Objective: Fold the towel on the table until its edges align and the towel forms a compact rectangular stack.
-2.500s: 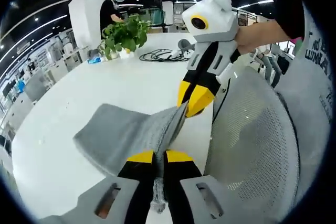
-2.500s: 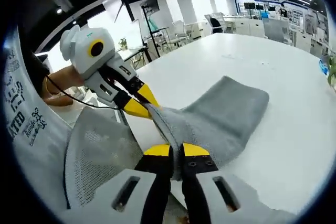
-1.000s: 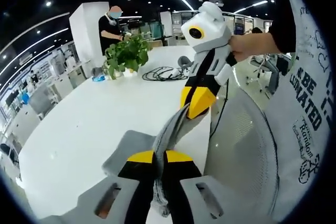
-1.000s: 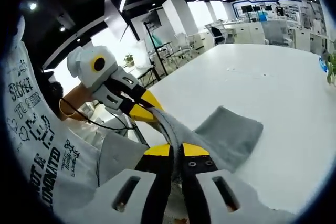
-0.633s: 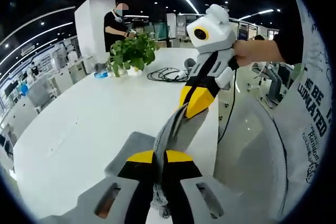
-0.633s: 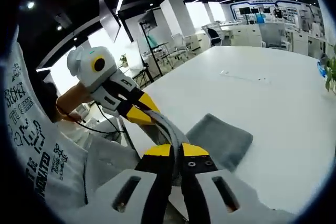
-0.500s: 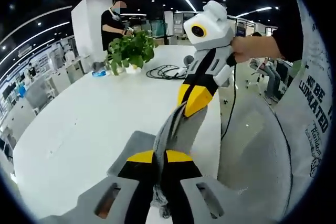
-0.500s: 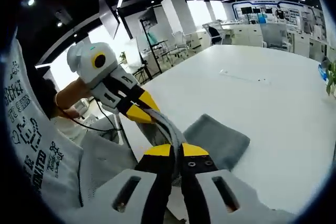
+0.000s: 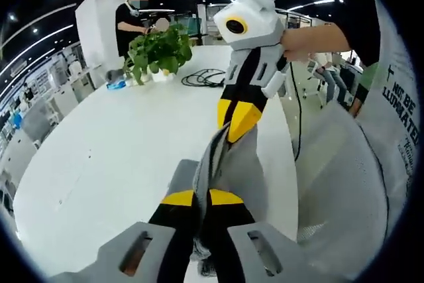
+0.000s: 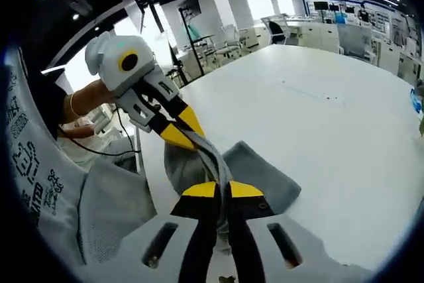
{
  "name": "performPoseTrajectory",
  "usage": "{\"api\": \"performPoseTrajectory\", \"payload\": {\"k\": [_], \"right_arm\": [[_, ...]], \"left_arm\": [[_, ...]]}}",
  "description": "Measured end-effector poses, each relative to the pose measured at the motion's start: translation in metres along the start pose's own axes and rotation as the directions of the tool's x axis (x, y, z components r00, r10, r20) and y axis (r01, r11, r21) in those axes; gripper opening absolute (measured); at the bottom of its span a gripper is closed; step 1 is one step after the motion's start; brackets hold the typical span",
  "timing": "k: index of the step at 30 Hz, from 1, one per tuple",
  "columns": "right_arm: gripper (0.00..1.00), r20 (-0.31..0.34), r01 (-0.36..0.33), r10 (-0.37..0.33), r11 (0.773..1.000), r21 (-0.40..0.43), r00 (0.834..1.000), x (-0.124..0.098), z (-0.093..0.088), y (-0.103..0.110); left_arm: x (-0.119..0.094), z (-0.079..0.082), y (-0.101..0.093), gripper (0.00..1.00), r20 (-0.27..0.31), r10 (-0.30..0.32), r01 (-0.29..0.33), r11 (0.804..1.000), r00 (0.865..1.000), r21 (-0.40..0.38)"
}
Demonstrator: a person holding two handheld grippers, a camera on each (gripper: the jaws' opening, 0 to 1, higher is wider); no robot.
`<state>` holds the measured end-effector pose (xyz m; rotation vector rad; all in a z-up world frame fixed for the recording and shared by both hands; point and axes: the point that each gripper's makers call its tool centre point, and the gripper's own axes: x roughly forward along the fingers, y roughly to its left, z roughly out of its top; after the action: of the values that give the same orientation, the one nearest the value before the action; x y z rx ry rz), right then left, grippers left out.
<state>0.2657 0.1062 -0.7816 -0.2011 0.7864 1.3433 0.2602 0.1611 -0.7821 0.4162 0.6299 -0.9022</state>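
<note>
A grey towel (image 9: 240, 164) hangs doubled between both grippers above the white table (image 9: 99, 144). In the left gripper view my left gripper (image 9: 195, 197) is shut on one corner of the towel's raised edge. My right gripper (image 9: 233, 122), held by a hand, comes in from the upper right and pinches the other corner. In the right gripper view the right gripper (image 10: 222, 190) is shut on the towel (image 10: 260, 171), and the left gripper (image 10: 184, 138) grips it just beyond. The towel's lower part rests on the table (image 10: 318, 117) near its edge.
A potted plant (image 9: 156, 50) and a coil of black cables (image 9: 202, 77) sit at the table's far end, where a person (image 9: 131, 18) stands. A grey mesh chair back (image 9: 338, 183) is close on the right, by the table edge (image 10: 142, 164).
Both grippers keep their hold and have lifted the towel's edge. The towel, spread long on the table before, now hangs bunched with only a short part lying near the table edge.
</note>
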Motion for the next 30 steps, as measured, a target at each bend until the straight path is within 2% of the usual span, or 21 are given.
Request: {"api": "performPoseTrajectory", "payload": {"k": [5,12,16,21,25,30], "right_arm": [[0.02,-0.051,-0.01,0.011,0.999,0.033,0.999,0.018,-0.009,-0.019],[0.02,-0.101,-0.008,0.012,0.999,0.041,0.995,0.037,-0.018,-0.037],[0.02,-0.125,-0.006,0.013,0.998,0.057,0.992,0.046,-0.022,-0.046],[0.03,-0.141,0.008,0.004,0.996,0.084,0.99,0.057,-0.03,-0.057],[0.03,-0.154,0.026,-0.001,0.986,0.162,0.988,0.064,-0.038,-0.067],[0.04,-0.153,0.035,-0.007,0.982,0.183,0.988,0.071,-0.041,-0.075]], "left_arm": [[0.024,-0.018,0.015,0.06,-0.025,-0.036,0.035,0.998,0.999,-0.05],[0.041,-0.034,0.026,0.06,-0.06,-0.058,0.055,0.997,0.997,-0.052],[0.053,-0.046,0.033,0.06,-0.069,-0.076,0.07,0.994,0.995,-0.086],[0.068,-0.057,0.038,0.06,-0.089,-0.081,0.072,0.992,0.993,-0.099],[0.078,-0.066,0.039,0.06,-0.117,-0.093,0.08,0.991,0.989,-0.109],[0.084,-0.072,0.043,0.09,-0.129,-0.09,0.071,0.987,0.988,-0.143]]}}
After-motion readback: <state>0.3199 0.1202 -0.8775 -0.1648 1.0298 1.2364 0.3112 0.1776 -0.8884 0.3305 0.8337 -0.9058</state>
